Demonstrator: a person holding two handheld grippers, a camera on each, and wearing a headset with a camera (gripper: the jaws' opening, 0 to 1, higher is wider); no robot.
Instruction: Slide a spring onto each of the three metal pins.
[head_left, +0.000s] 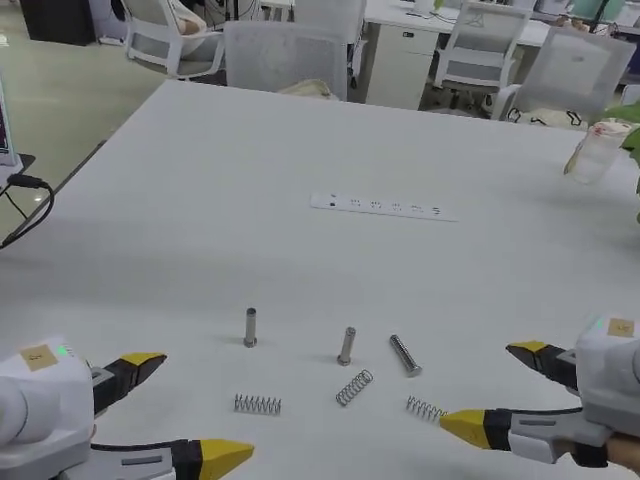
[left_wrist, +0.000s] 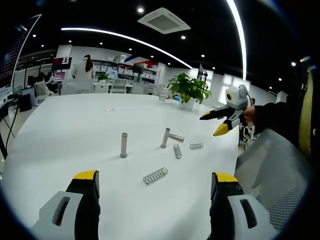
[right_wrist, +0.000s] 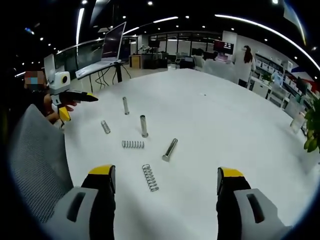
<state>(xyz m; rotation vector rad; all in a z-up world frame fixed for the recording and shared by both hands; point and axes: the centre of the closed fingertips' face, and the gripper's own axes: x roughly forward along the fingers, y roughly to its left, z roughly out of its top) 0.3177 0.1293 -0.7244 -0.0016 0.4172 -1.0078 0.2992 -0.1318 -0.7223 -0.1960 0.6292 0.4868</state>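
Note:
Two metal pins stand upright on the white table: one at the left (head_left: 250, 327), one in the middle (head_left: 346, 346). A third pin (head_left: 405, 355) lies on its side to their right. Three loose springs lie in front of them: left (head_left: 257, 404), middle (head_left: 354, 387), right (head_left: 425, 408). My left gripper (head_left: 190, 410) hovers open and holds nothing at the near left, beside the left spring (left_wrist: 155, 175). At the near right my right gripper (head_left: 490, 388) is open too, with nothing in it. The right spring (right_wrist: 150, 177) lies just ahead of its jaws.
A white power strip (head_left: 382, 206) lies flat further back on the table. A clear plastic bottle (head_left: 595, 152) and a potted plant (left_wrist: 189, 90) stand at the far right edge. A black cable (head_left: 25, 200) hangs off the left edge. Office chairs (head_left: 285, 55) line the far side.

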